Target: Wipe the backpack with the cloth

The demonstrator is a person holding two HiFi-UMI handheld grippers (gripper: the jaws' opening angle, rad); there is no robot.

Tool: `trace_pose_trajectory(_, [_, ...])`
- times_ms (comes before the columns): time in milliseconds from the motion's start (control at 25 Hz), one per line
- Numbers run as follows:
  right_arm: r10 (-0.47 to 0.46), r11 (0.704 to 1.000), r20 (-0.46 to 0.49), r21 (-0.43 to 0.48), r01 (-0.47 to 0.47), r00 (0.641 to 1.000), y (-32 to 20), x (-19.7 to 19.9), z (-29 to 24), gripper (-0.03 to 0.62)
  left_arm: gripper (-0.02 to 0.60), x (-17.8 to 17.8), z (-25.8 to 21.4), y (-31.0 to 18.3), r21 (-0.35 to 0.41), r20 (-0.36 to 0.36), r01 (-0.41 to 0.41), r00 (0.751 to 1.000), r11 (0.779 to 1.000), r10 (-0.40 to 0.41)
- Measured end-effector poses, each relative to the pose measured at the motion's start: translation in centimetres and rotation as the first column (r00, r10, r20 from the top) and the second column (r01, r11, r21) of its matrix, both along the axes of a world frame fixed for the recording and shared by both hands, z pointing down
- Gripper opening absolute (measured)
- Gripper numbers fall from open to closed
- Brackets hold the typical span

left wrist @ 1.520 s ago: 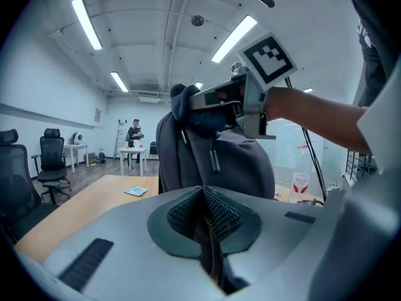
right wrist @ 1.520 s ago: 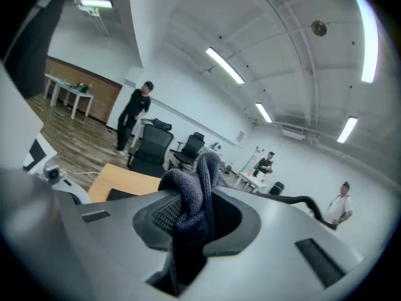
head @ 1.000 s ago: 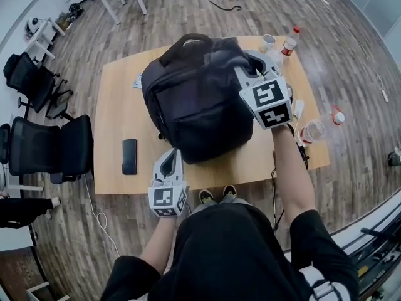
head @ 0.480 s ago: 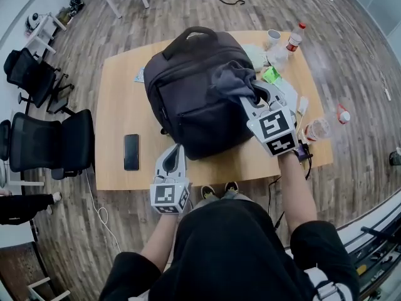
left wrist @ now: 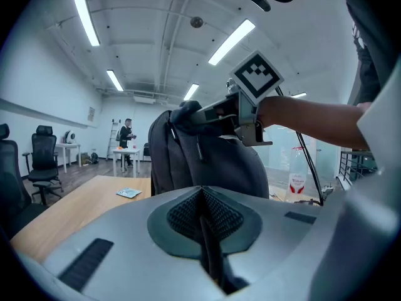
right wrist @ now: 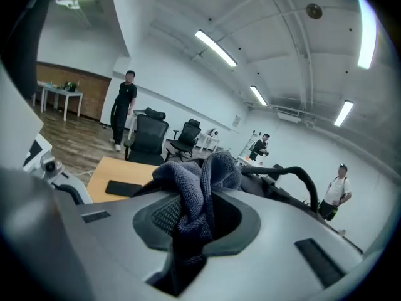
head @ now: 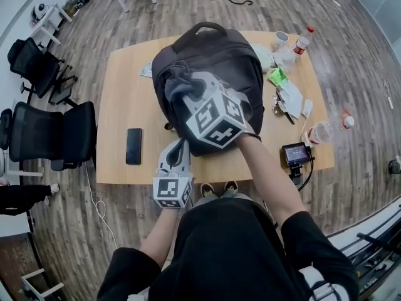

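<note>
The black fabric backpack (head: 235, 58) stands mid-tabletop (head: 122, 93). The right hand-held gripper (head: 194, 88) is clamped on the bunched grey knitted cloth (head: 177, 83) at the backpack's upper left, and the left hand-held gripper (head: 180, 148) sits closed and empty near the backpack's base. The cloth appears limp and light and is best held bunched, while the backpack's soft face will likely yield.

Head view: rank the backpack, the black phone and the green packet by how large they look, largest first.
1. backpack, by far the largest
2. black phone
3. green packet, a little smaller than the phone; these two are close
</note>
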State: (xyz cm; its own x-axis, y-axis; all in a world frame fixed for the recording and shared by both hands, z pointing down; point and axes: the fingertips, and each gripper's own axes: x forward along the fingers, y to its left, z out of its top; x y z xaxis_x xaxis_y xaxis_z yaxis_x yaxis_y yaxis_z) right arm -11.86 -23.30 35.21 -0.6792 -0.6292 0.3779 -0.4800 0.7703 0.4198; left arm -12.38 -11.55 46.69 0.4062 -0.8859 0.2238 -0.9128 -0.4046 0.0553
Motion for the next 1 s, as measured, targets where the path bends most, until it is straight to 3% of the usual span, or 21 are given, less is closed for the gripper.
trace_pose_trajectory(120, [-0.03,1.0,0.008,-0.007,0.03,1.0,0.4,-1.7,0.2,0.074,0.017,-0.2,-0.1,-0.3,-0.001,-0.018,0.013,1.0,1.0,-0.013])
trace_pose_trajectory(280, [-0.042,0.999,0.006,-0.022,0.042,0.999,0.6,-0.6,0.9,0.074,0.017,-0.3,0.0,-0.3,0.0,-0.019,0.009,1.0,1.0,-0.009])
trace_pose_trajectory(560, [0.142,0.99,-0.108,0.012,-0.142,0.984,-2.7,6.7,1.6,0.075,0.016,-0.1,0.1,-0.4,-0.002,-0.019,0.002,1.0,1.0,-0.002])
trace_pose_trajectory(840, [0.328,0.94,-0.199,0.165,-0.299,0.923,-4.3,13.0,0.4,0.075,0.017,0.1,0.1,-0.3,-0.003,-0.023,-0.004,1.0,1.0,0.004])
trace_pose_trajectory(1000, [0.387,0.918,-0.187,0.174,-0.357,0.903,-3.7,15.8,-0.3,0.075,0.017,-0.1,0.2,-0.1,-0.004,-0.029,-0.008,1.0,1.0,0.008])
